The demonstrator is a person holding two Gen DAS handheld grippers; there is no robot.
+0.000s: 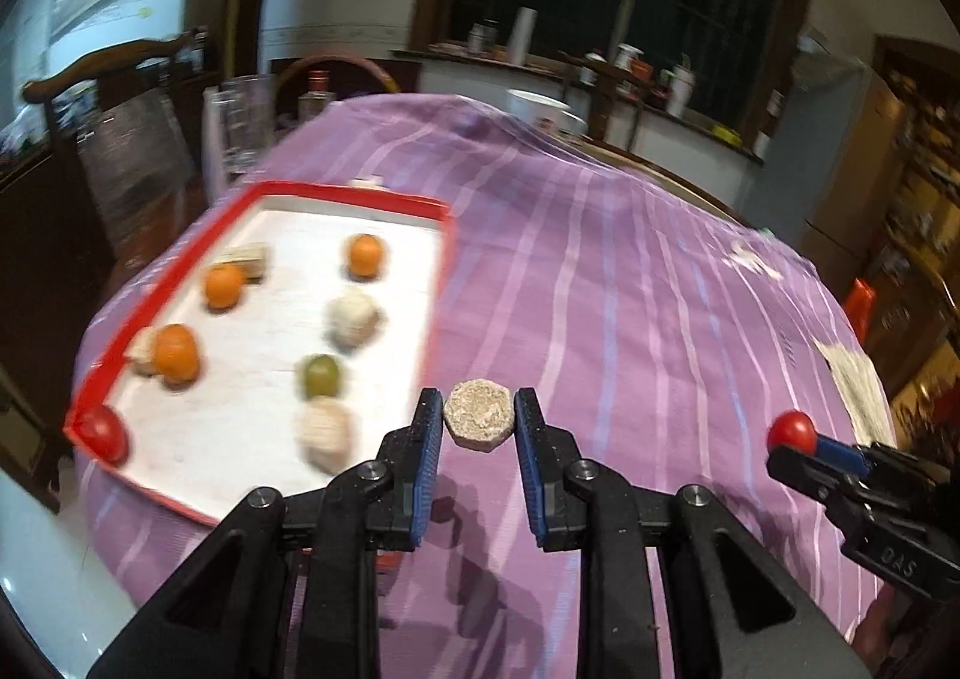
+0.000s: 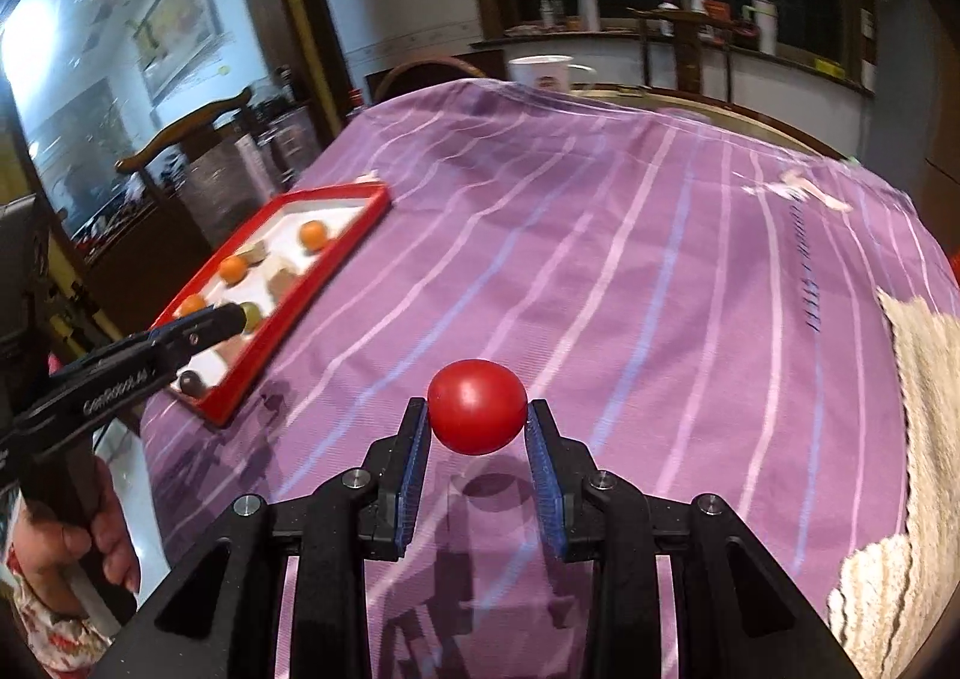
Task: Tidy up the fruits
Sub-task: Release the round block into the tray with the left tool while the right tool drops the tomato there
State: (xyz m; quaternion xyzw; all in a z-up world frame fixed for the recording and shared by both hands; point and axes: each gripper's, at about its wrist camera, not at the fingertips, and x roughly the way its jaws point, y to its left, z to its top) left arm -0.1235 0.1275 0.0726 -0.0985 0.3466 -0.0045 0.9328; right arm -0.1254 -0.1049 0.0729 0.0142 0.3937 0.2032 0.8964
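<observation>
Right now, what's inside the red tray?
Red tray holds three orange fruits, a green one, a red one and pale beige pieces. Blur hides what those pieces are.

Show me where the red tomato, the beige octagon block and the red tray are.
red tomato (image 2: 477,406), right wrist view, middle of its front.
beige octagon block (image 1: 479,412), left wrist view, centre of its flat face.
red tray (image 1: 354,194), left wrist view, far rim.

glossy, smooth skin on the red tomato (image 2: 477,406). rough, grainy, matt face on the beige puck (image 1: 478,412). matt black plastic on each tool (image 1: 478,421), ribbed blue pads (image 1: 427,439), metal pivot pins. soft striped purple cloth (image 2: 600,271) over the counter. shiny red rim on the tray (image 1: 354,196). fuzzy beige towel (image 2: 918,409).
</observation>
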